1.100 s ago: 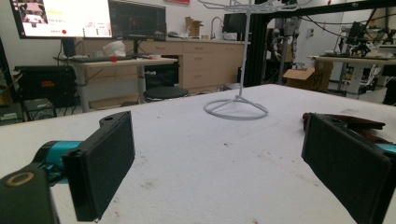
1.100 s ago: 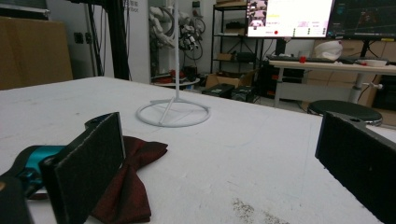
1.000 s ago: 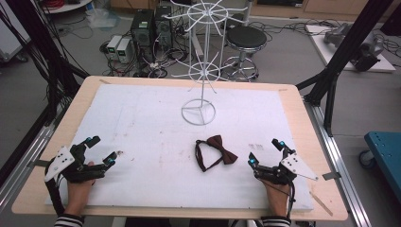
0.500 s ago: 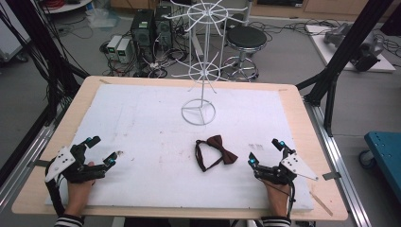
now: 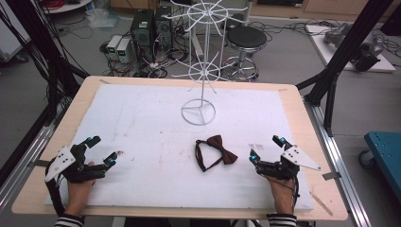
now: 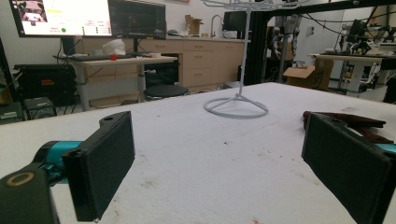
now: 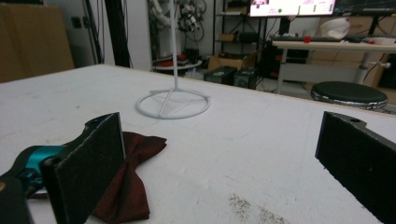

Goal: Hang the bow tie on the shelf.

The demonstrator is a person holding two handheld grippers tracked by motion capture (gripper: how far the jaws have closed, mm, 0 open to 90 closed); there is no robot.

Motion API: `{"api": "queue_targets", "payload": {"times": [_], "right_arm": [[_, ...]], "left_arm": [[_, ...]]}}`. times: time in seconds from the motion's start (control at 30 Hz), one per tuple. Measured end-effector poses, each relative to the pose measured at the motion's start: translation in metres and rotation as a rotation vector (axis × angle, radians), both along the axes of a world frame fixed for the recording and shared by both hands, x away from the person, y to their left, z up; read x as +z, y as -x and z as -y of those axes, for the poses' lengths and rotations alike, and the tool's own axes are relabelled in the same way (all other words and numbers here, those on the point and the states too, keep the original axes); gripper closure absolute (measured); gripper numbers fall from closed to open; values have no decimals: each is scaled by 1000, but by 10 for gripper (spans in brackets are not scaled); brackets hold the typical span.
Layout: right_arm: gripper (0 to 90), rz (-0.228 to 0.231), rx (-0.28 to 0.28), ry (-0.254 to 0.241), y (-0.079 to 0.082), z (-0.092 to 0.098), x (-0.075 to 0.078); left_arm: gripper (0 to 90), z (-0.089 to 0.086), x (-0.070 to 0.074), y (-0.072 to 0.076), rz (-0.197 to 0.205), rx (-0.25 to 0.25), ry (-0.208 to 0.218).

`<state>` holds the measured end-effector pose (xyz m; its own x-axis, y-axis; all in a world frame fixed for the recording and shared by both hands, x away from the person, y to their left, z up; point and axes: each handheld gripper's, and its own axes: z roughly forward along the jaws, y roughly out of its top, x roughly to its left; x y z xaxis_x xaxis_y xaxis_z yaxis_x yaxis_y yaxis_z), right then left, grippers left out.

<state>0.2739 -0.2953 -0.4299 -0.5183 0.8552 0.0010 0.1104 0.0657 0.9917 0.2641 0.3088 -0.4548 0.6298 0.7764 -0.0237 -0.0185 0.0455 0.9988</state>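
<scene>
while both of your tools sit at rest near the front edge of the desk, nothing is held yet: the left hand-held gripper has its jaws spread wide over bare white surface, and the right hand-held gripper is just as wide, empty too. the dark red bow tie lies flat between them, much nearer your right side, its strap looped out to the left of the bow. in the right gripper view it lies just beside the left jaw, partly tucked behind it. the white wire stand stands farther back, well apart from the tie.

the likely trouble is the grab itself (thin fabric lying flat on a soft pad). come in too shallow and the jaws may skate over the cloth or push it away. pinch only the strap and the bow could dangle and swing, snagging on the stand's spokes.
</scene>
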Motion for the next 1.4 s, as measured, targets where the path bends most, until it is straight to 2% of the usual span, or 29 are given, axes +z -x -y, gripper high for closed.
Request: {"api": "queue_targets", "payload": {"times": [0.1, 0.23, 0.27, 0.5, 0.67, 0.8, 0.83, 0.87, 0.97, 1.0, 1.07, 1.13, 1.2, 1.23, 1.3, 1.33, 1.4], "right_arm": [[6, -20, 4, 27, -2, -2, 6], [7, -53, 38, 61, -7, -7, 17], [7, -66, 52, 86, -10, -10, 23], [7, -147, 93, 122, -20, -19, 37], [7, -215, 155, 188, -30, -31, 49], [7, -247, 171, 218, -33, -37, 54], [7, -273, 189, 246, -36, -42, 57], [7, -273, 189, 246, -36, -42, 57], [7, -296, 210, 300, -42, -51, 61], [7, -296, 210, 300, -42, -51, 61], [7, -331, 226, 330, -46, -58, 62], [7, -335, 228, 336, -47, -60, 62], [7, -357, 233, 380, -52, -67, 61], [7, -357, 233, 380, -52, -67, 61], [7, -377, 233, 395, -55, -71, 61], [15, -402, 239, 412, -59, -76, 60], [21, -416, 244, 424, -62, -80, 59]], "left_arm": [[100, 0, 0, 0, 0, 1, -2], [100, 0, 0, 0, 1, 1, -3], [100, 0, 0, 0, 0, 1, -2], [100, 0, 0, 0, 3, -1, -6], [100, 0, 0, 0, 2, -1, -5], [100, 0, 0, 0, 0, 1, -2], [100, 0, 0, 0, 0, 1, -1], [100, 0, 0, 0, 0, 1, -1], [100, 0, 0, 0, 0, -1, -1], [100, 0, 0, 0, 0, 0, -3], [100, 0, 0, 0, 0, 0, -3], [100, 0, 0, 0, -1, 0, -2], [100, 0, 0, 0, -1, 0, -3], [100, 0, 0, 0, -1, -1, -2], [100, 0, 0, 0, -1, 0, -3], [100, 0, 0, 0, -1, 0, -2], [100, 0, 0, 0, -1, -1, -2]]}}
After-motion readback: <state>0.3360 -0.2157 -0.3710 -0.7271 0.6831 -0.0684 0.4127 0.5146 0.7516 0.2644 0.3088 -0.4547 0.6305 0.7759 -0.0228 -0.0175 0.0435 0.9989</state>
